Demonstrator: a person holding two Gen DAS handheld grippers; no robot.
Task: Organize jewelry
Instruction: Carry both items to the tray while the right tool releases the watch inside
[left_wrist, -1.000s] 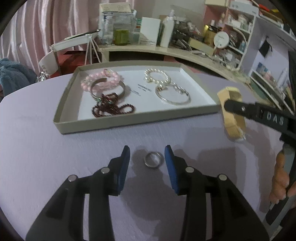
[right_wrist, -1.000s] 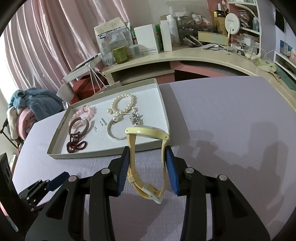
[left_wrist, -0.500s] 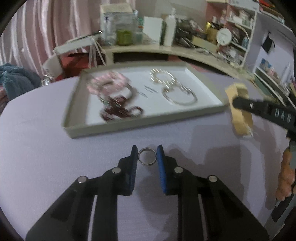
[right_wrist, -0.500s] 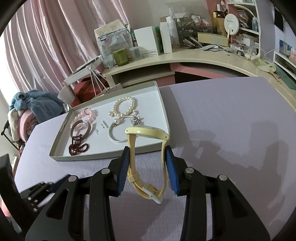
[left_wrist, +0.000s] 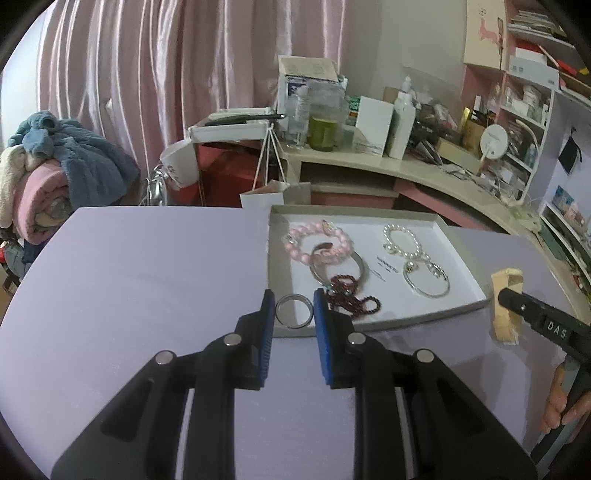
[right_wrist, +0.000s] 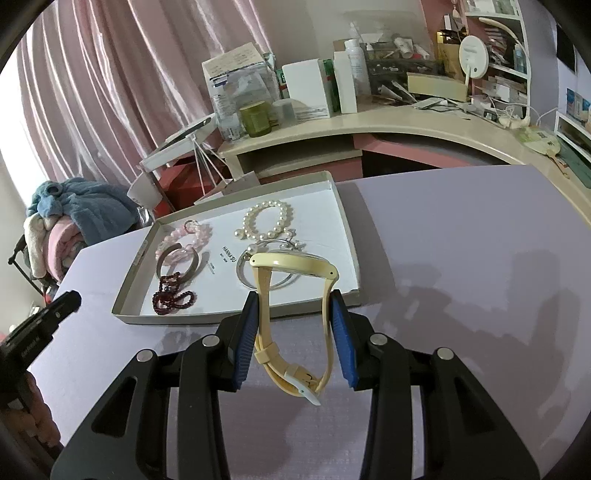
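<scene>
Left gripper (left_wrist: 294, 312): your blue-padded fingers pinch a small silver metal ring (left_wrist: 294, 311), held above the near-left corner of the tray.
Right gripper (right_wrist: 294, 314): your pads press on both straps of a cream-yellow plastic wristwatch (right_wrist: 293, 291); its case sits forward of the fingertips and its buckle end hangs between the fingers.
Tray (left_wrist: 458, 243): shallow beige cardboard tray with a white floor, sitting on the lavender tabletop (left_wrist: 129, 277).
Tray left half: pink bead bracelet (left_wrist: 317, 245), grey metal bangle (left_wrist: 360, 271) overlapping it, dark red bead strand (left_wrist: 351, 297) at the near edge.
Tray right half: white pearl bracelet (left_wrist: 402, 242) at the back, thin silver bangle with charms (left_wrist: 426, 282) in front of it.
Watch vs tray: in the right wrist view the watch overlaps the near rim, in front of the silver bangle. Can't tell whether it touches anything.
</scene>
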